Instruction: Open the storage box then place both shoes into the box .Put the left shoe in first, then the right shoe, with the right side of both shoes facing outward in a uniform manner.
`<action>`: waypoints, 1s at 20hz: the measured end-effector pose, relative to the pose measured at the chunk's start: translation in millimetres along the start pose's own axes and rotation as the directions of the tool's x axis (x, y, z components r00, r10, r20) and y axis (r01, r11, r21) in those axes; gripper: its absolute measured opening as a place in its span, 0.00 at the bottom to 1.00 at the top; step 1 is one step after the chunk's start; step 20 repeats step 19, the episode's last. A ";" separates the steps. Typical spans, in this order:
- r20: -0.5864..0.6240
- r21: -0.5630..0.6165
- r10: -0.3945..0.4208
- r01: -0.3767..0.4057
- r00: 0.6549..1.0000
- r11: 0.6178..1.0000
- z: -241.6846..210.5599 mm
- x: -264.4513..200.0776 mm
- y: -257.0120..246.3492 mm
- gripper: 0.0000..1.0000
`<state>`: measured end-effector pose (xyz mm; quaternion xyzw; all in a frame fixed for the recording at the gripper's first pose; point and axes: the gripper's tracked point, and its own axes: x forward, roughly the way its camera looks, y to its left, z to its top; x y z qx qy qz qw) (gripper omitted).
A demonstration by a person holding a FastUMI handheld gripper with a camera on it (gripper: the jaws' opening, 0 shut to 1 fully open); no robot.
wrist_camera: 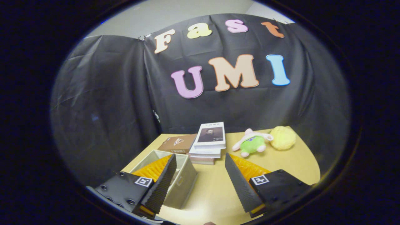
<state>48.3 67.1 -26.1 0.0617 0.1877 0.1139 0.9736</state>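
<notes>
The gripper [200, 179] is wide open and holds nothing. The storage box [184, 178] sits beside the left finger, lid off, near the books [207, 142]. Box interior is hidden; shoe placement appears outstanding.

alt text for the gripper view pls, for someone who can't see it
The tongs are open above a tan table, holding nothing, with a grey fabric storage box under and beside one finger. Beyond the fingers sit a stack of books and a brown book. To their side lie a green and pink plush toy and a yellow fluffy ball.
</notes>
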 end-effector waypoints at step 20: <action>0.209 -0.057 -0.183 0.199 0.961 0.978 31.5 -66.2 -133.5 0.98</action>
